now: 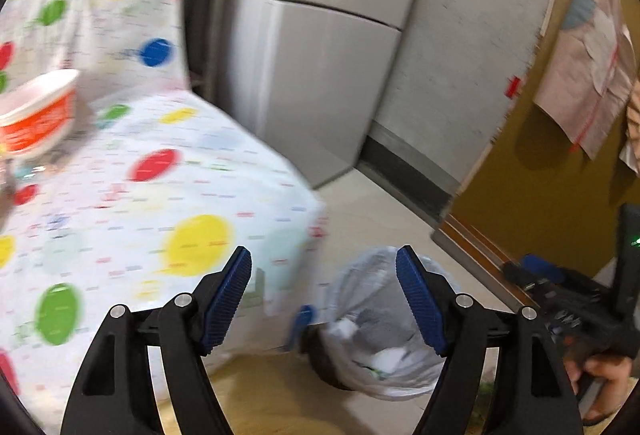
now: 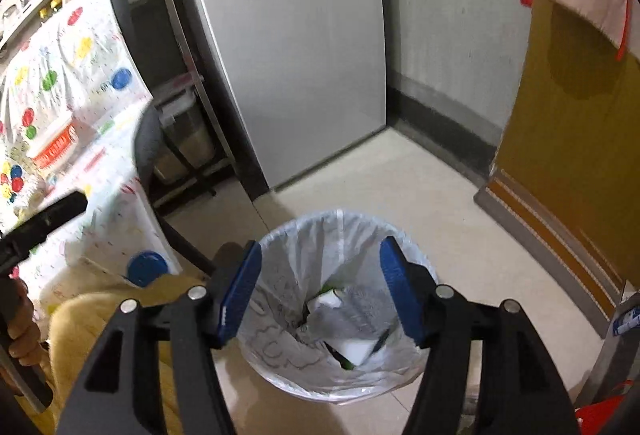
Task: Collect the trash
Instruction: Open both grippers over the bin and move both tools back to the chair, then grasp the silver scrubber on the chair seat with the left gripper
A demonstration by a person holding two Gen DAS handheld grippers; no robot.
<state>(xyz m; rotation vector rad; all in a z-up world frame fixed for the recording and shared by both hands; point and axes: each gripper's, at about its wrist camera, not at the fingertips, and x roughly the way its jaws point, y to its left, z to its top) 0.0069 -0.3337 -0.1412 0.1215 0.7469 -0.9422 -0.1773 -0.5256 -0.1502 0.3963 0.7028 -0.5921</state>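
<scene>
A trash bin with a white plastic liner (image 2: 280,255) stands on the tiled floor; white paper trash (image 2: 352,339) lies inside it. My right gripper (image 2: 322,259) is open and empty, right above the bin's mouth. The bin also shows in the left wrist view (image 1: 360,299), beside the table's corner. My left gripper (image 1: 324,267) is open and empty, over the table's edge. An orange and white paper bowl (image 1: 38,115) sits on the table at the left; it also shows in the right wrist view (image 2: 54,145).
The table carries a white cloth with coloured dots (image 1: 160,195). A grey fridge (image 2: 296,67) stands behind the bin, next to a grey wall and a yellow-brown door (image 2: 572,139). A black chair (image 2: 146,151) stands by the table. A red object (image 2: 600,415) lies at bottom right.
</scene>
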